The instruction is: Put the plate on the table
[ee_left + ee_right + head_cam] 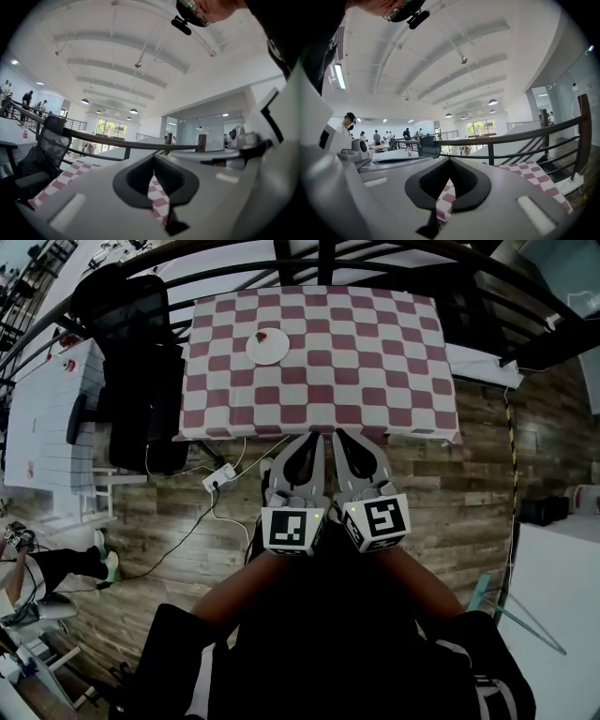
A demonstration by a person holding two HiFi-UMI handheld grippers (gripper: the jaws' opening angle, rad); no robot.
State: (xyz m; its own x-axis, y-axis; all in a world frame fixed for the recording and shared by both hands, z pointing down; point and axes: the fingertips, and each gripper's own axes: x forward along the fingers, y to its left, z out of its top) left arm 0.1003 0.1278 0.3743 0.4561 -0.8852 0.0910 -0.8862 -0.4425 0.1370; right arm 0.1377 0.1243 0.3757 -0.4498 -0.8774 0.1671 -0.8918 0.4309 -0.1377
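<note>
Plate: round white plate I see on the red-checked worktop.
Tools: my left tool, right tool, closed, empty.

The head view looks from above the person's head, forward and steeply down. It takes in the whole counter under its red-and-white checked cloth well ahead, the brown wooden plank floor, and the two grey grippers side by side near the picture's middle: the left gripper and the right gripper.

Each gripper view sits low, close behind its own jaws. It faces about level along them toward the counter, with the white vaulted ceiling filling the upper half.

All three views share the checked cloth and the black metal railing beyond the counter. Each gripper view also catches the other gripper at its inner edge.
</note>
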